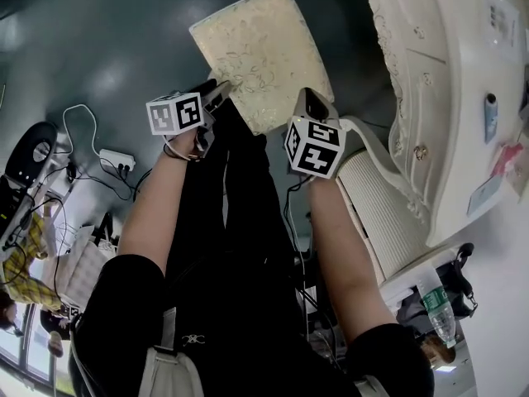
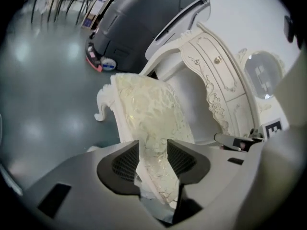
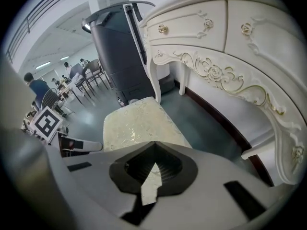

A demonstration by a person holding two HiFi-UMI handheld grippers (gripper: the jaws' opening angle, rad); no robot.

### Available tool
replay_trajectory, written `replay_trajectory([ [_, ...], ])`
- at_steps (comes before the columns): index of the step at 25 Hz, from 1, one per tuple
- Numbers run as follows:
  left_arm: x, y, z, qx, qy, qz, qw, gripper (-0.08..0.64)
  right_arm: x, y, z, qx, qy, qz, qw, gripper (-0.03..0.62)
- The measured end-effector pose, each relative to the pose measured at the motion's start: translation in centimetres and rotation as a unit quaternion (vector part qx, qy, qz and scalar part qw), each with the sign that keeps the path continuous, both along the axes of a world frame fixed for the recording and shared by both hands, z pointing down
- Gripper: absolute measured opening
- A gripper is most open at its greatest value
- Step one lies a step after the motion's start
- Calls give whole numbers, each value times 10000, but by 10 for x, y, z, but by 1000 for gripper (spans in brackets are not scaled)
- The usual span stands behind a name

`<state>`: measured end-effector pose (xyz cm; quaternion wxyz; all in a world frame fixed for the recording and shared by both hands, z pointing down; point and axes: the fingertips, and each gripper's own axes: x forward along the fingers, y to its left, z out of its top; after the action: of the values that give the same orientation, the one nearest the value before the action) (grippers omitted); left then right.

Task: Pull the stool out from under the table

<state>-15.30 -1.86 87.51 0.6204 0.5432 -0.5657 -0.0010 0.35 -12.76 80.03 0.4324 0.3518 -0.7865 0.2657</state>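
Left gripper (image 1: 221, 93): clamped on the stool's near-left corner, cushion edge filling the jaws.
Stool (image 1: 260, 52): on the floor at 12 o'clock from both grippers. Long axis runs roughly 11 to 5, near short edge towards the person.
Right gripper (image 1: 307, 99): jaws almost together, pinching a thin bit of cushion edge at the near-right corner.
Table (image 1: 438, 73): at 3 o'clock from the stool, with a gap between. Stool looks already clear of it.
Both grippers equally near. Any further pull should go towards 6–7 o'clock; keep both sides even or it yaws.
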Motion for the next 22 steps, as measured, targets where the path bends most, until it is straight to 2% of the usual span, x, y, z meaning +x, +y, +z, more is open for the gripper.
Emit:
replay_trajectory([
  [1,-6,-2,-9,-111,-322,83,9994,161,-2,1,-3,4,-30,38,10000,6],
  [2,-9,-5,-18,-192,-548,160,9982,11,-3,3,-7,4,-51,75,10000,6],
  [3,-9,-9,-27,-207,-629,234,9975,3,-4,4,-11,5,-67,105,9999,6],
  [6,-1,-25,-56,-116,-556,428,9975,3,-7,6,-29,-1,-166,172,9997,6],
  [9,9,-37,-94,-55,-925,844,9921,3,-13,6,-60,4,-398,190,9990,6],
  [11,17,-46,-127,30,-1317,1182,9842,3,-14,2,-86,85,-533,190,9984,6],
  [14,27,-61,-181,275,-2068,1556,9655,3,-10,-5,-129,318,-633,242,9972,6],
  [16,35,-73,-218,500,-2408,1708,9541,3,-5,-9,-160,490,-749,350,9954,6],
  [22,68,-120,-333,1408,-2460,1726,9433,3,11,-25,-253,891,-1563,768,9807,6],
])
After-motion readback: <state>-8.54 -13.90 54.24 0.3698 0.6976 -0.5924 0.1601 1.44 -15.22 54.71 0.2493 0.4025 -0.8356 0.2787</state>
